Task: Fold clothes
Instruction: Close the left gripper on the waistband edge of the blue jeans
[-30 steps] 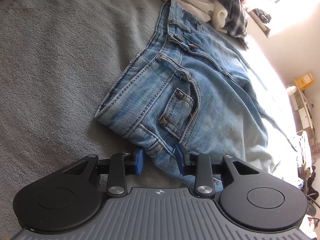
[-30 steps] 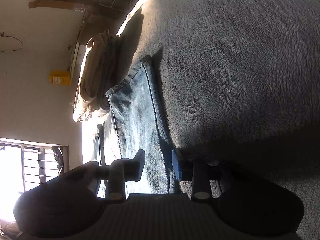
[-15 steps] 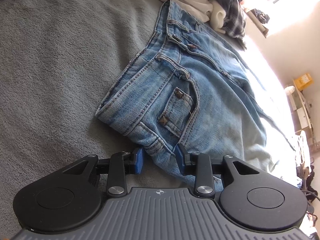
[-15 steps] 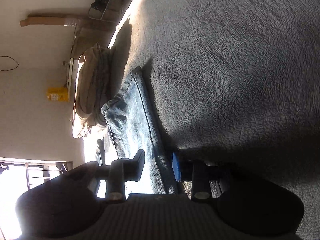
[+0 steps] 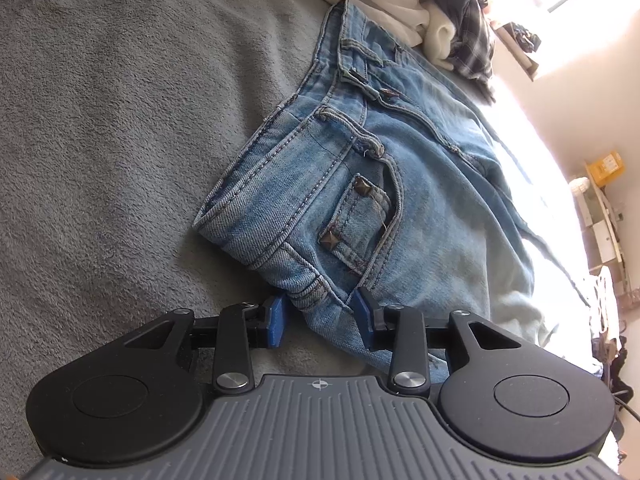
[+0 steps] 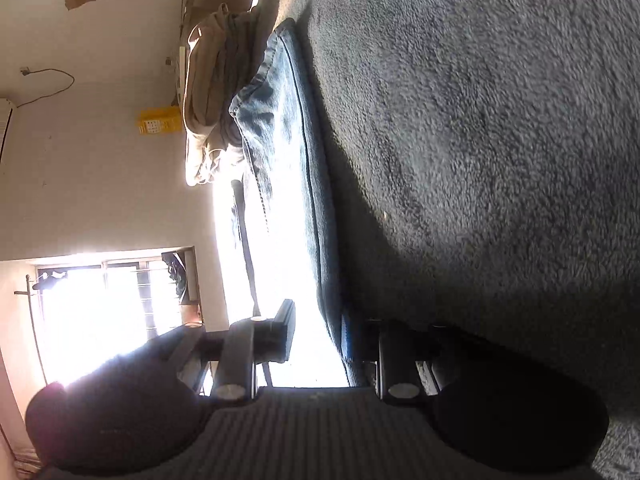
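1. We see blue jeans (image 5: 360,184) lying flat on a grey blanket (image 5: 100,120)
2. Our left tongs (image 5: 320,316) have just been opening slightly, the waistband corner between them
3. Our right tongs (image 6: 316,332) have just been closing around a leg edge; whether they grip it we cannot tell
4. Risk: denim slipping from either loose hold, skewing the fold

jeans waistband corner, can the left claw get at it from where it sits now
Probably yes: the left claw already straddles the waistband corner of the jeans, blue pads on either side, with nothing in between except the denim.

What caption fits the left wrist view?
Left gripper straddles the jeans near the waistband on a grey blanket.
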A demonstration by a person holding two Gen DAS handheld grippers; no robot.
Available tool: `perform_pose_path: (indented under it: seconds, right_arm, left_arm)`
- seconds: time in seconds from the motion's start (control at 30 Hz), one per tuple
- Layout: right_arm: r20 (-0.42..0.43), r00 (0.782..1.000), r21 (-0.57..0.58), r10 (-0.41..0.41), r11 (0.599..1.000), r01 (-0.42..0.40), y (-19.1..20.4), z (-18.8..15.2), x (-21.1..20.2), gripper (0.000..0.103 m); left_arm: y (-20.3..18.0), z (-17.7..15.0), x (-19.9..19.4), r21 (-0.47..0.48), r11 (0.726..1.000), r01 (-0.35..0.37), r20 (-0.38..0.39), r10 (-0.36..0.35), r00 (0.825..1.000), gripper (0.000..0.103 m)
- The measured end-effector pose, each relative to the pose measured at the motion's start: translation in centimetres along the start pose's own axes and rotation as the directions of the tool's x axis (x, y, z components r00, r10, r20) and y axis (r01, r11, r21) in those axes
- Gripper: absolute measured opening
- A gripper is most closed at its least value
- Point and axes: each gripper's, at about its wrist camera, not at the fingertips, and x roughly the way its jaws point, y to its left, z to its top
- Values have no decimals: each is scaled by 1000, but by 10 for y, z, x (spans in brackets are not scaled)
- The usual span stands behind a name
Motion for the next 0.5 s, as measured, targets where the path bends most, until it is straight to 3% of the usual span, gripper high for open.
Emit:
perform_pose_path:
  seconds: [0.2, 0.33, 0.43, 0.5]
  right_arm:
    - [-6, 1000, -7, 0, 1000, 0, 1, -2, 2, 22]
    - [-5, 1000, 3, 12, 1000, -12, -1, -3, 2, 21]
    - [3, 1000, 11, 24, 1000, -24, -4, -3, 1, 21]
    - [5, 1000, 12, 30, 999, -30, -6, -3, -1, 21]
  left_arm:
    - [-4, -6, -3, 31, 999, 10, -18, -9, 1000, 36]
    - [-2, -4, -6, -9, 998, 62, 24, -62, 998, 36]
    - [-9, -2, -14, 25, 993, 111, 82, -113, 990, 36]
    - [-10, -1, -11, 30, 994, 106, 60, -107, 992, 38]
